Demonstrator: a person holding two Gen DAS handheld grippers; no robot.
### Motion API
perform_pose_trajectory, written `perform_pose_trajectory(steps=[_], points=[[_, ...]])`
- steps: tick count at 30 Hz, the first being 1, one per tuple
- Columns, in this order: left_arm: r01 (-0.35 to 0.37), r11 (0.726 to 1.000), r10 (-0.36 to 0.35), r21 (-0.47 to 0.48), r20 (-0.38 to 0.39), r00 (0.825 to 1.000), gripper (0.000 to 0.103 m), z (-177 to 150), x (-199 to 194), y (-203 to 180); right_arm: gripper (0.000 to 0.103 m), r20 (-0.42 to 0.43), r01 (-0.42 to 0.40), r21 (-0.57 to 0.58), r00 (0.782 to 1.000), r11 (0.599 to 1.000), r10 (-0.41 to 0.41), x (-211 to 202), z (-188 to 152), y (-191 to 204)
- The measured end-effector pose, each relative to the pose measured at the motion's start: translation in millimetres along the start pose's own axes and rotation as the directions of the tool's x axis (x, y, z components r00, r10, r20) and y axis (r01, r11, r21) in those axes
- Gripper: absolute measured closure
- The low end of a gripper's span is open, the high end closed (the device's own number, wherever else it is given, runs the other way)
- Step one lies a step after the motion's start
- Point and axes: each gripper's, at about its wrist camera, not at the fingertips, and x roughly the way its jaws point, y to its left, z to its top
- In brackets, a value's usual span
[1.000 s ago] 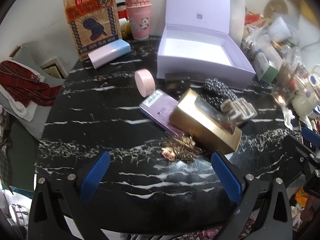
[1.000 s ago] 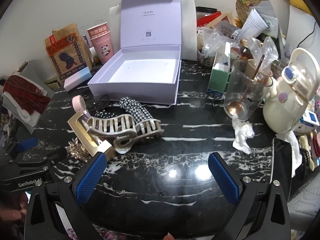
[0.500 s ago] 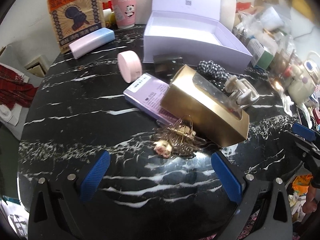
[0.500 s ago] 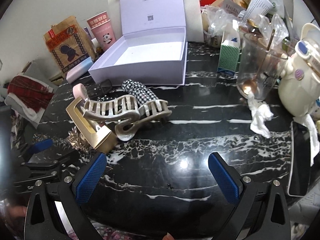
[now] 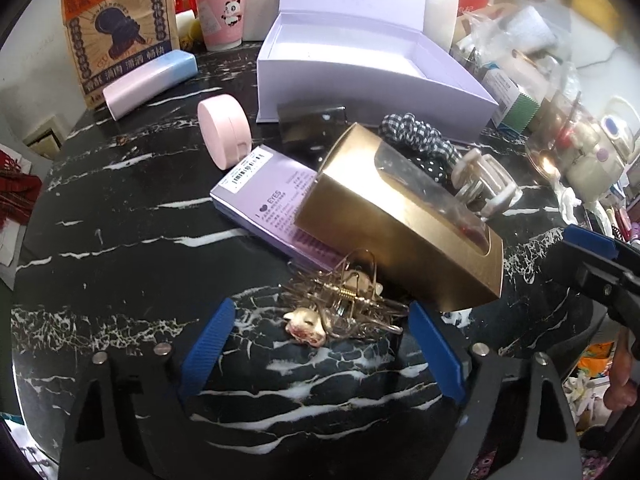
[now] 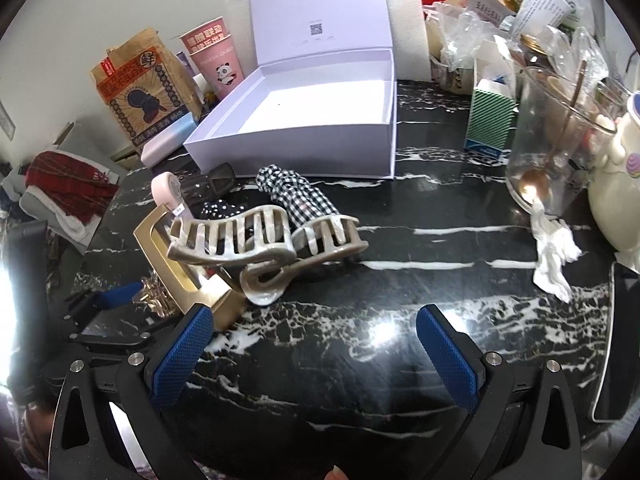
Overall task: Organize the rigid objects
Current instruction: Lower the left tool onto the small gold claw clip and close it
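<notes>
While lavender box [image 5: 372, 68] is sitting lid-up on table [image 5: 120, 248], left claw [image 5: 320, 336] is closing, unpinched, around gold wire hair clip [image 5: 344, 308] (likely box-bound); right claw [image 6: 320, 344] is hanging spread, empty.

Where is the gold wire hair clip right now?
In the left wrist view, the gold wire hair clip lies on the black marble table between the left claw's open fingers, beside the gold box.

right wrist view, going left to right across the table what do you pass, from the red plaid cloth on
red plaid cloth → gold box → cream hair claw → crumpled white tissue → cream kettle
</notes>
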Motion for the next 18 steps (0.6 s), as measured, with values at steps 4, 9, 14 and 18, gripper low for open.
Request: perform_pose_trajectory(steps=[4,9,14,18], points=[[0.002,1.0,-0.003,0.024,0.03,1.0,0.035,-0.6,-1.4,-1.4,0.0,-0.009,-0.019,0.003,1.0,1.0,0.019,4.9,4.2,-0.8],[0.01,0.999,-0.012,0.05,0.046,0.999,0.044,-1.0,-3.1,-4.8,0.0,-0.012,-0.05,0.006,0.999,0.999,0.05,11.4,8.3,0.0],[0.028,0.999,-0.03,0.03,0.054,0.998,0.05,-0.5,-11.0,1.7,0.0,0.002,-0.056,-0.017,0.998,0.998,0.056,16.1,11.4,5.2],[0.02,1.0,-0.021,0.013,0.061,0.998,0.05,-2.3,-11.2,7.5,0.0,-0.014,-0.072,-0.019,0.997,0.997,0.072,27.3,12.8,7.1]])
